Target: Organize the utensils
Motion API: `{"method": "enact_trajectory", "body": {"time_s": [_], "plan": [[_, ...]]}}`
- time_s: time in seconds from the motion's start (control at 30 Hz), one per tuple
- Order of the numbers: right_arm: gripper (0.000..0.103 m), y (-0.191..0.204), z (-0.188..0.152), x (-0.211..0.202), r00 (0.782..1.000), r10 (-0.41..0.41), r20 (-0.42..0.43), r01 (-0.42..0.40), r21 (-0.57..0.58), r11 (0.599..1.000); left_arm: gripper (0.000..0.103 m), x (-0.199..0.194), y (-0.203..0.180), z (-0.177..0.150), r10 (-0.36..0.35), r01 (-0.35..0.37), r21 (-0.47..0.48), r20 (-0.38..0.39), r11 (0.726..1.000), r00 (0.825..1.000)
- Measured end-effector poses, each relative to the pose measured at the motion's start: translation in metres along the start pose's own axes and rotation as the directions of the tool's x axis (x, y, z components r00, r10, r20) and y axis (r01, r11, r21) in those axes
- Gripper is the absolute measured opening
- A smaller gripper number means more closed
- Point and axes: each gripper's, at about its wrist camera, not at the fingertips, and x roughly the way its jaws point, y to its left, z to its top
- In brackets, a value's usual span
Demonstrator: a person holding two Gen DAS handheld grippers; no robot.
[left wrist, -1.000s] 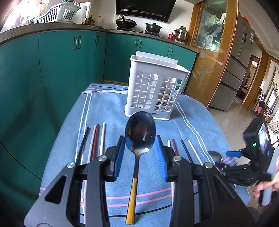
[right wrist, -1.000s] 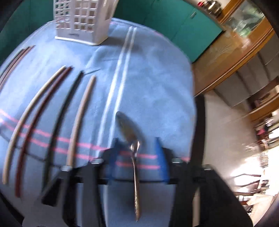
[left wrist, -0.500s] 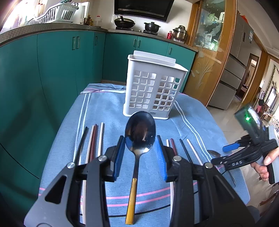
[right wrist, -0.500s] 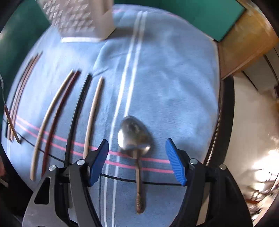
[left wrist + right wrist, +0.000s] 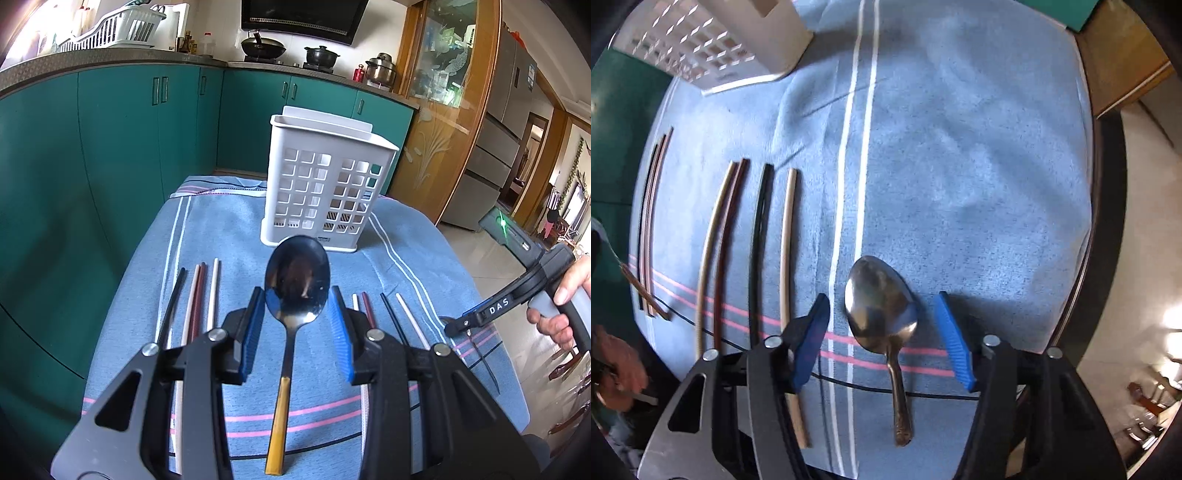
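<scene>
Two spoons: gold-handled spoon (image 5: 295, 295) between the left gripper's (image 5: 297, 332) spread jaws, grip unclear; silver spoon (image 5: 882, 306) flat beneath the wide-open right gripper (image 5: 882, 339); white caddy (image 5: 325, 188) upper centre.

Gold-handled spoon (image 5: 295, 295) sits between the left gripper (image 5: 298, 328) fingers, bowl fwd, handle trailing back under it. Silver spoon (image 5: 882, 314) lies flat on cloth between the right gripper (image 5: 884, 339) fingers, not touched. Chopsticks (image 5: 757, 243) lie in rows left of right gripper. White slotted caddy (image 5: 325, 184) stands upright ahead of left gripper.
</scene>
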Motion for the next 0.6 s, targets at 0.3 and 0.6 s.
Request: {"method": "enact_trajectory", "body": {"time_s": [0.3, 0.6], "plan": [[0.037, -0.018, 0.012, 0.009, 0.997, -0.058, -0.042, 0.058, -0.017, 0.998, 0.035, 0.003, -0.003, 0.0, 0.001, -0.001, 0.003, -0.005, 1.0, 1.0], [0.035, -0.006, -0.003, -0.003, 0.998, -0.063, 0.024, 0.063, 0.024, 0.998, 0.035, 0.001, -0.003, 0.0, -0.001, 0.001, -0.001, -0.002, 1.0, 1.0]]}}
